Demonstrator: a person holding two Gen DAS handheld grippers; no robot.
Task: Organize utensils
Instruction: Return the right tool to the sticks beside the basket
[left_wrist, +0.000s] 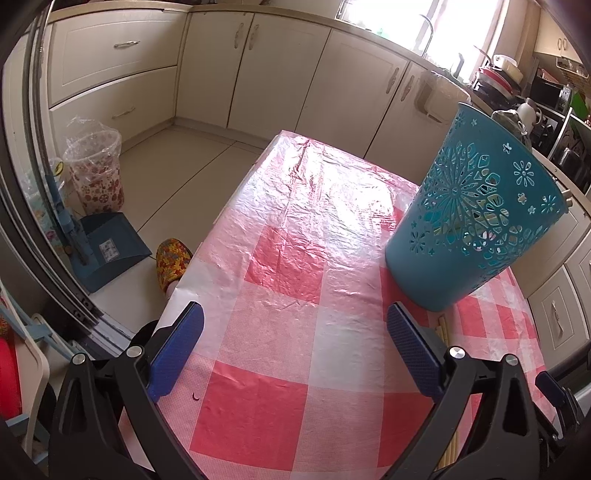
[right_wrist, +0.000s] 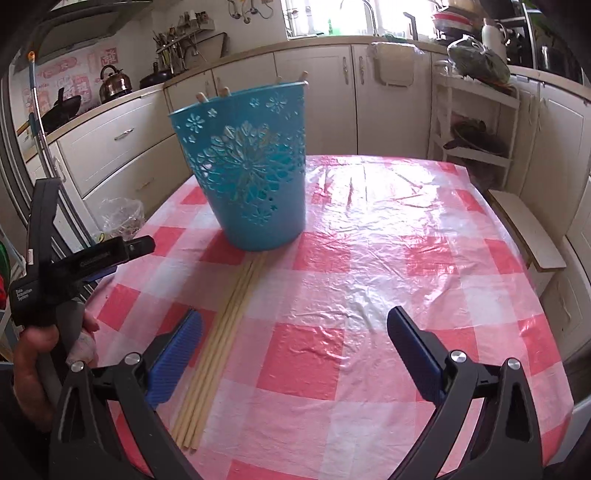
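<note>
Chopsticks (right_wrist: 218, 354), about 4, lying bundled near table's (right_wrist: 424, 229) left edge, far tips touching blue basket (right_wrist: 251, 166), handy for next pickup. Basket already holding several sticks upright. Right gripper (right_wrist: 295, 350) spread wide, empty, just beside bundle. Left gripper (left_wrist: 295, 347) likewise released, empty.

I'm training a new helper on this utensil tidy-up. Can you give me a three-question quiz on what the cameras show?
1. True or false: the right claw is shut on a chopstick.
2. Where do the loose chopsticks lie? A) inside the bin on the floor B) on the checked tablecloth, in front of the blue basket C) on the counter
3. What pokes above the basket's rim?

Key: 1 false, it is open and empty; 2 B; 3 wooden stick ends.
</note>
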